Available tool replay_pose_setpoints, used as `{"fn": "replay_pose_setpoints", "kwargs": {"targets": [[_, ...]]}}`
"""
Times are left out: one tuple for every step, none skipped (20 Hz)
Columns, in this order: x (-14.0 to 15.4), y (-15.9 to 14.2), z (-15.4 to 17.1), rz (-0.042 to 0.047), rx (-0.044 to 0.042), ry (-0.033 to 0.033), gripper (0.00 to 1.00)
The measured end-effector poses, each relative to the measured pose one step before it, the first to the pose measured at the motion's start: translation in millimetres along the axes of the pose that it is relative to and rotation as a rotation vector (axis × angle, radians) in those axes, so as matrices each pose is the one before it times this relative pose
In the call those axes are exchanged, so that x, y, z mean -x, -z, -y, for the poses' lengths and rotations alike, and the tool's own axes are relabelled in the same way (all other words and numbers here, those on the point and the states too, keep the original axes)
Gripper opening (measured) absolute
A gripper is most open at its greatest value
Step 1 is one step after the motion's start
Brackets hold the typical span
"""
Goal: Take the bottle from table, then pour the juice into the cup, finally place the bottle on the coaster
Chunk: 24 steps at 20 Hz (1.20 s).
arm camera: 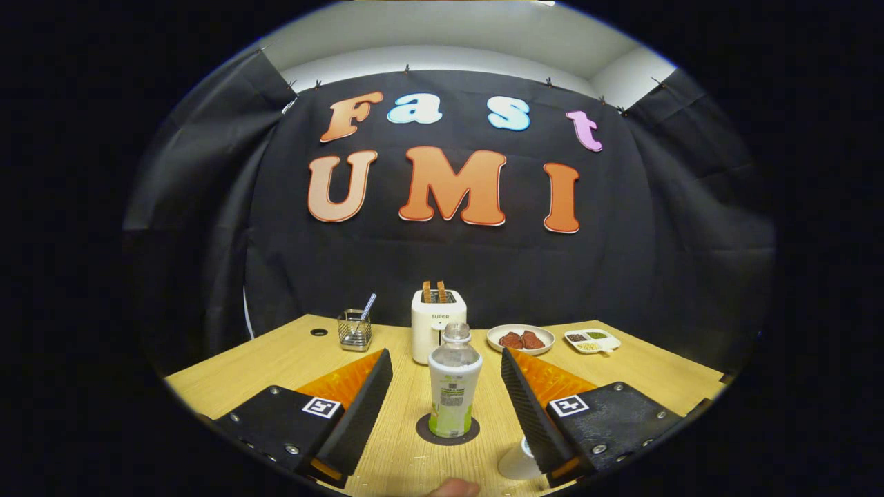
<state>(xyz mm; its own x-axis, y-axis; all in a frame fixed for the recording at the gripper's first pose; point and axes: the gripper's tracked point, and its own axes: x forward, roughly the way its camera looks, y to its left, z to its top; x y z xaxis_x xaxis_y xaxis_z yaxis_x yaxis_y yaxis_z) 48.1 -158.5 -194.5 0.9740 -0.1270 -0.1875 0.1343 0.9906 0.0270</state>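
While claw (447,386) gapes, bottle (454,386) (upright) tops coaster (425,432).

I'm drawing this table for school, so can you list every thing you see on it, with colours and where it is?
bottle: one, clear with white and green label, upright on the coaster, between the fingers.
coaster: one, dark, round, under the bottle.
cup: one, white, beside the right-hand finger, partly hidden.
toaster: one, cream, behind the bottle, toast in its slots.
wire holder: one, metal, beside the toaster, utensil inside.
plate: one, white, holding brown food.
divided dish: one, white, beside the plate.
table: one, light wood.
tool: one, open, fingers either side of the bottle, not touching.
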Motion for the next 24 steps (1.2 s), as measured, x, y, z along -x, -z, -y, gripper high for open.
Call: {"fn": "replay_pose_setpoints", "kwargs": {"targets": [[6.73, -10.73, -3.70, 0.01313, -0.00596, -0.00291, 0.94], [6.86, -9.67, -3.01, 0.01133, -0.00622, -0.00270, 0.94], [6.95, -11.95, -4.56, 0.01722, -0.00408, -0.00313, 0.94], [5.98, -11.13, -4.57, 0.01675, -0.00784, -0.00701, 0.94], [5.23, -11.27, -6.89, 0.01188, -0.01500, -0.01621, 0.94], [4.86, -12.16, -7.48, 0.01984, -0.00771, -0.02117, 0.94], [4.85, -11.43, -4.64, 0.01396, -0.00599, -0.00675, 0.94], [4.14, -10.52, -4.65, 0.01489, 0.00130, -0.00413, 0.94], [9.14, -5.84, -6.74, 0.01191, 0.01108, -0.00186, 0.94], [4.48, -8.40, -5.51, 0.00885, 0.01906, -0.00130, 0.94], [3.01, -7.72, -6.27, 0.00052, 0.02277, -0.00162, 0.94], [4.13, -6.61, -5.88, -0.00018, 0.02647, 0.00167, 0.94], [4.11, -6.72, -3.94, -0.00179, 0.02365, 0.00669, 0.94], [3.16, -7.60, -3.63, 0.00520, 0.02019, 0.00803, 0.94], [1.59, -9.97, -5.15, 0.01183, 0.00997, 0.00611, 0.94], [-0.33, -11.33, -5.72, 0.02700, 0.00162, -0.00155, 0.94], [0.63, -7.31, -6.62, 0.01001, -0.00153, -0.00686, 0.94], [0.67, -2.59, -5.22, 0.00281, -0.00024, -0.00668, 0.94], [1.84, -3.40, -3.55, 0.00440, 0.00257, -0.00356, 0.95], [1.93, -4.94, -3.85, 0.00609, 0.00133, -0.00351, 0.95], [1.86, -3.35, -3.71, 0.00211, -0.00149, -0.00852, 0.96], [2.03, -1.49, -5.09, -0.00478, -0.00828, -0.00855, 0.96], [0.28, -2.07, -2.68, 0.00015, -0.00802, -0.00572, 0.96], [0.16, -2.85, -2.64, -0.00173, -0.00189, -0.00373, 0.97]]}}
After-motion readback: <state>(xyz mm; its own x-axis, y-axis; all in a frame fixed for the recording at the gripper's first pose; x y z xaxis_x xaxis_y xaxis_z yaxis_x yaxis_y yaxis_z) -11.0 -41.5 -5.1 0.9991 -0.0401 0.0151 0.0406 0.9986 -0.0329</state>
